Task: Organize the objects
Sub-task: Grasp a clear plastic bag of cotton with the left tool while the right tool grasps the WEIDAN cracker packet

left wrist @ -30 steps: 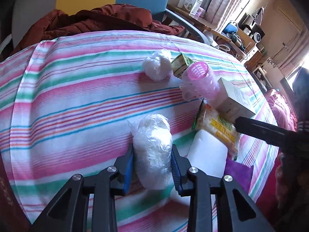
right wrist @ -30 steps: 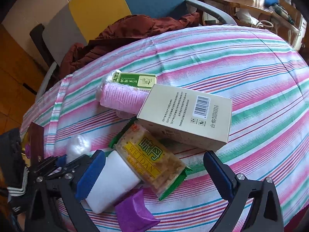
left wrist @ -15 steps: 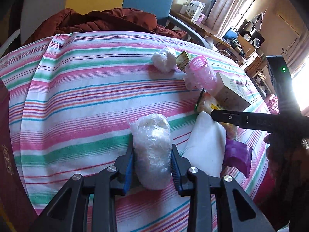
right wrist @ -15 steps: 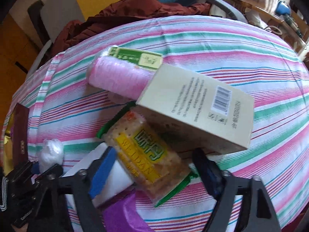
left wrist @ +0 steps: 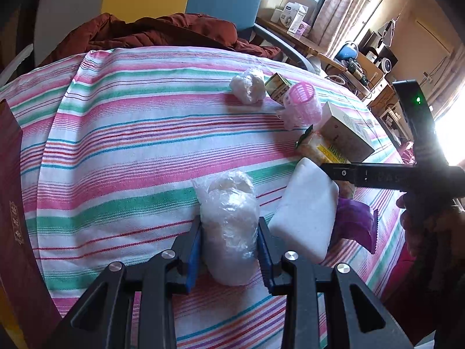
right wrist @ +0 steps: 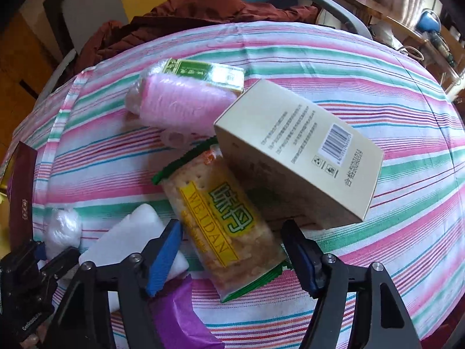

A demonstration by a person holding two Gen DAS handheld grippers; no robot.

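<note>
Crackers in a clear packet (right wrist: 223,221) with green crimped ends lay on the striped cloth (left wrist: 122,151) of the bench, the yellow band on the wrapper reading "WEIDAN" beside two large green Chinese characters. One end of the packet was tucked under a beige carton (right wrist: 299,157), which leaned across it and showed a barcode, small printed lines and a column of Chinese characters along one edge. Beyond the carton lay a pink mesh basket (right wrist: 180,107) on its side, wrapped in clear film; whether it held anything could not be told. A green and gold box (right wrist: 203,74) rested against it.

The right claw (right wrist: 232,250) pointed steeply down over the near end of the cracker packet, a blue pad on each side of it. Its jaws had narrowed and then eased slightly apart again, and neither pad pressed on the wrapper. A white foam block (right wrist: 133,232) and a purple wrapper (right wrist: 180,317) lay just beside its left finger.

The left claw (left wrist: 229,250) tilted down toward the bench and was clenched on a plastic-wrapped white bundle (left wrist: 229,226), the pads squeezing both flanks. A second, smaller wrapped bundle (left wrist: 248,88) sat well apart, near the basket. A dark red box (left wrist: 11,203) with gold marks stood at the bench's left edge.
</note>
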